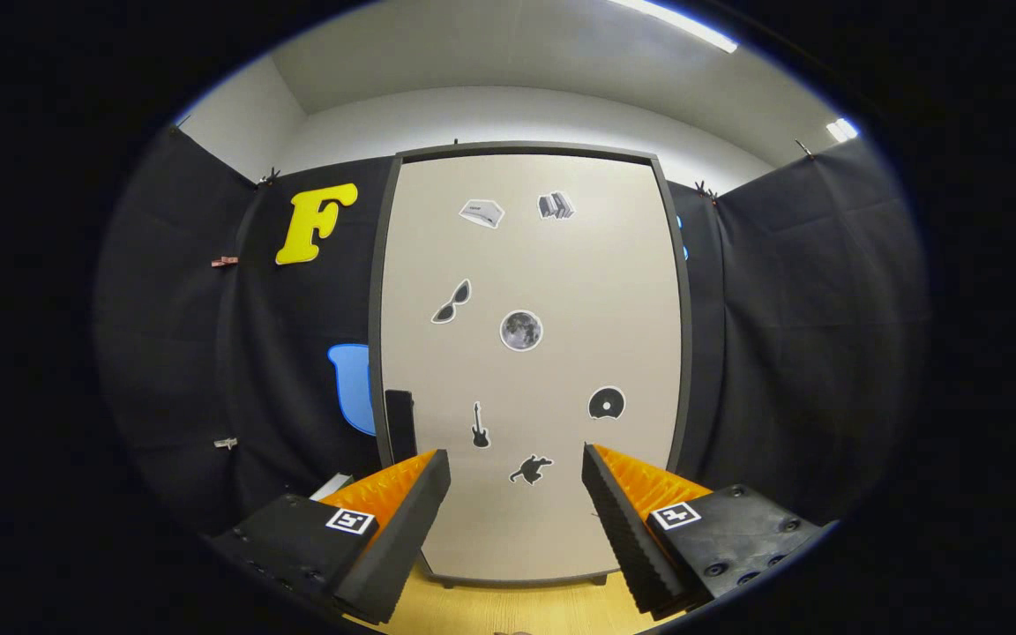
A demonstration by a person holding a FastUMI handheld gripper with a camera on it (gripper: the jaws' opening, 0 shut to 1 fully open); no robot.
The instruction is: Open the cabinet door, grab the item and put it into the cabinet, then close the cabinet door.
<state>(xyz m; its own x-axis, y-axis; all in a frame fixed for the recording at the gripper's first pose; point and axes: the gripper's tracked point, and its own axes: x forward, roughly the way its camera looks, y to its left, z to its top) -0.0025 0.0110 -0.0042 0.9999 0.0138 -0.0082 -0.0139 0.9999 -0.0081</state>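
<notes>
A tall cabinet stands straight ahead, its beige door [561, 282] shut inside a dark frame and dotted with several small stickers. A black handle [399, 425] sits on the door's left edge, just above my left fingertip. My gripper [517, 463] is open in front of the door's lower part, with nothing between its fingers. A small pale object [332, 486] peeks out behind the left finger, beside the cabinet; what it is I cannot tell.
The cabinet rests on a light wooden tabletop [517, 608] that shows below the fingers. Black cloth walls [808, 335] close in on both sides of the cabinet.
</notes>
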